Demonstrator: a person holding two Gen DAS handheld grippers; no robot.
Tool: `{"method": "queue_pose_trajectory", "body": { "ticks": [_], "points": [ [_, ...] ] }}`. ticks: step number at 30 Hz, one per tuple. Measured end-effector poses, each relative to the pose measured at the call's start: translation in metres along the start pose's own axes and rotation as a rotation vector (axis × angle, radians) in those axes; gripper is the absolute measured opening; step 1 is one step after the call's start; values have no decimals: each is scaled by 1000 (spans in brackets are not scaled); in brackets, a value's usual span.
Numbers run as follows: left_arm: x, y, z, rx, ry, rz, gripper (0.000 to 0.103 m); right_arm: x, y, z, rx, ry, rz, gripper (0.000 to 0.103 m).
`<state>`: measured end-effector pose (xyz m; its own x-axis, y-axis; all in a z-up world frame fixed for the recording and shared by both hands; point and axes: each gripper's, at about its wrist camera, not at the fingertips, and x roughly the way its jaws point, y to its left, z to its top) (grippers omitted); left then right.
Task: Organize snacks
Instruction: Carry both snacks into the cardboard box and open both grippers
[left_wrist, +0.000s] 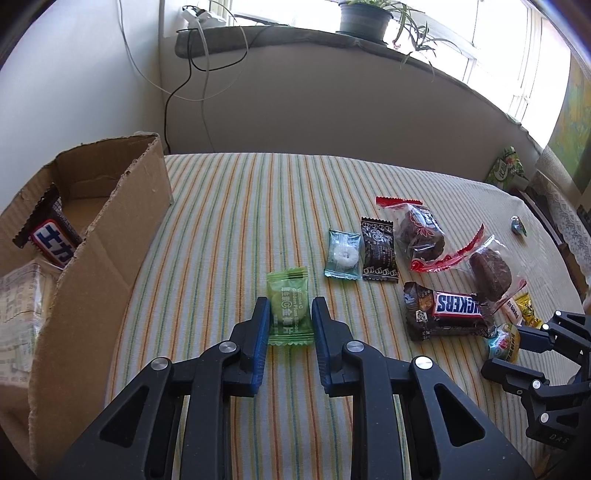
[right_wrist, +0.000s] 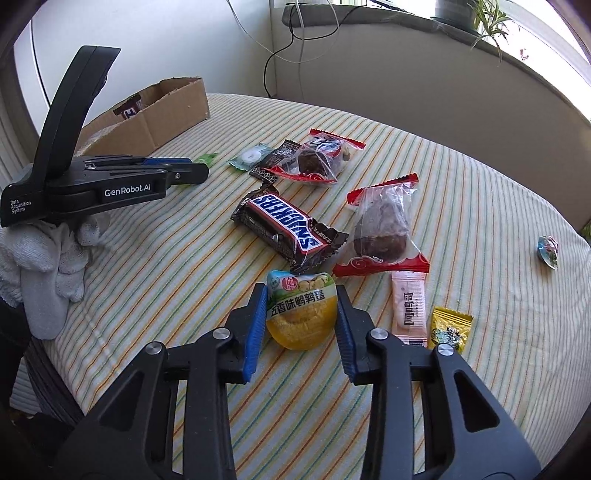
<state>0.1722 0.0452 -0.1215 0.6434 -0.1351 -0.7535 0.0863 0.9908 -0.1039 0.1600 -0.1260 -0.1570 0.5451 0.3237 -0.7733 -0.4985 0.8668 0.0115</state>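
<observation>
A green plum-candy packet (left_wrist: 289, 307) lies on the striped cloth between the fingers of my left gripper (left_wrist: 290, 310); the pads stand at its sides, grip uncertain. My right gripper (right_wrist: 301, 302) has its pads at the sides of a yellow quail-egg packet (right_wrist: 302, 310) resting on the cloth. A Snickers bar (right_wrist: 286, 225), two cake packets (right_wrist: 382, 229) (right_wrist: 314, 157), a black packet (left_wrist: 378, 249) and a mint packet (left_wrist: 343, 254) lie between. The cardboard box (left_wrist: 96, 258) at left holds a chocolate bar (left_wrist: 50, 236).
A pink sachet (right_wrist: 408, 308) and a yellow candy (right_wrist: 448, 328) lie right of the right gripper. A small foil sweet (right_wrist: 548, 251) sits far right. The wall, cables and a windowsill with a plant (left_wrist: 364, 18) lie behind the table.
</observation>
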Motion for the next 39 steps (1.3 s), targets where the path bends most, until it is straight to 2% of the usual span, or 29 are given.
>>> {"method": "queue_pose_trajectory", "body": {
  "ticks": [8,16,27,33,39],
  "points": [
    [-23,-1,-4,-1,-48,-8,21,-18,2,-2,18,-28,13,36],
    [-69,14,-7,-12,-139,0,21,-40,19,13,-6,-81,34,36],
    [-124,55,-20,-44,-238,104,21,-51,65,61,-94,-152,80,36],
    [-136,77,-32,-67,-244,145,21,-45,91,91,-137,-180,99,36],
    [-140,90,-41,-81,-238,156,21,-36,113,117,-175,-197,128,36]
  ]
}}
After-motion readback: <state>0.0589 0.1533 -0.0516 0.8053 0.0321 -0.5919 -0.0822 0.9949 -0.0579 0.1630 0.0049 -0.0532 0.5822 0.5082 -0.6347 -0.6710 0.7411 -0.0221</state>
